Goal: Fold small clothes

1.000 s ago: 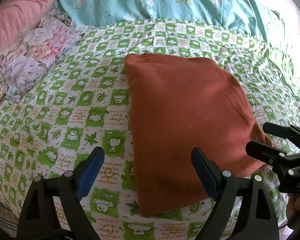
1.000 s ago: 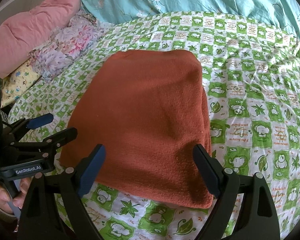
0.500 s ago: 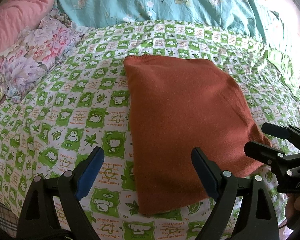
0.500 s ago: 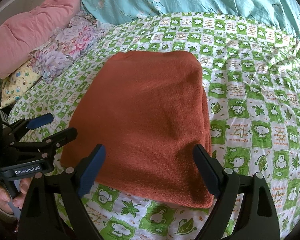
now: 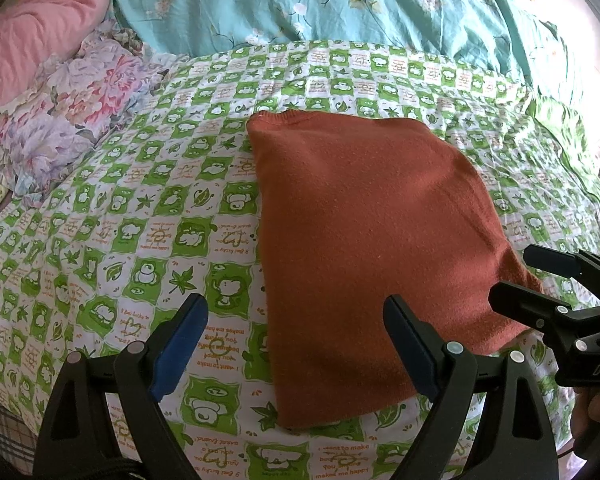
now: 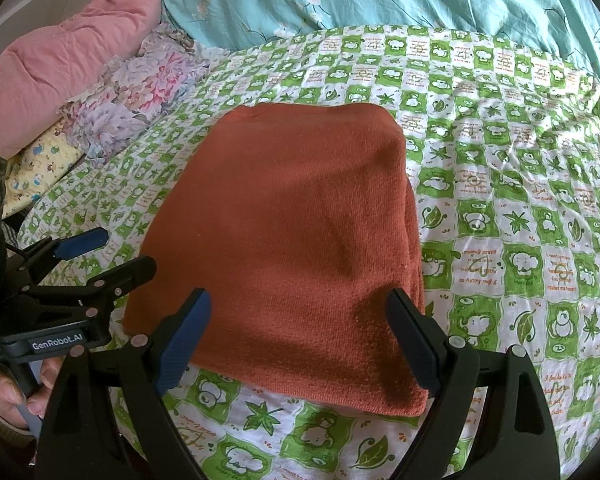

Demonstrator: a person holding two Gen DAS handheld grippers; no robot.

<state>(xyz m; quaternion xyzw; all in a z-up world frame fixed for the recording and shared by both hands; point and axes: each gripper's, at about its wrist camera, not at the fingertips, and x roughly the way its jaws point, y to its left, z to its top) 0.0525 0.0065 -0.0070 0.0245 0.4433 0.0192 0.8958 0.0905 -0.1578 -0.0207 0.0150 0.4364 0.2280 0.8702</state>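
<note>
Garment: rust-orange knit garment (image 5: 364, 248), folded into a thick rectangle, lies flat on the bed near the front edge; at 12 o'clock from both tongs.
Bed cover: green-and-white checked sheet with cartoon animals (image 5: 140, 216) spreads under the garment in all directions.
Far bedding: teal floral duvet (image 5: 340, 4) at 12 o'clock; pink quilt (image 6: 52, 76) and flowered ruffled pillow (image 5: 60, 120) toward 10 o'clock.
Long axis: runs from 6 to 12 o'clock, away from the person, the near short edge facing the tongs.
Right gripper (image 6: 300, 344): released, jaws spread wide, nothing between them; the near edge of the garment sits between the two fingers, its near right corner at 5 o'clock.
Left gripper (image 5: 296, 344): released, jaws spread wide and empty; its right finger overlaps the garment's near left corner, its left finger is over bare sheet at 7 o'clock.
Nearer hand: both hover at the near edge; the right looks more squarely centred on the cloth.
Contact: I cannot tell whether either finger touches the fabric.
Judgement: the coming move likely takes the near edge and carries it toward 12 o'clock, halving the long axis.
</note>
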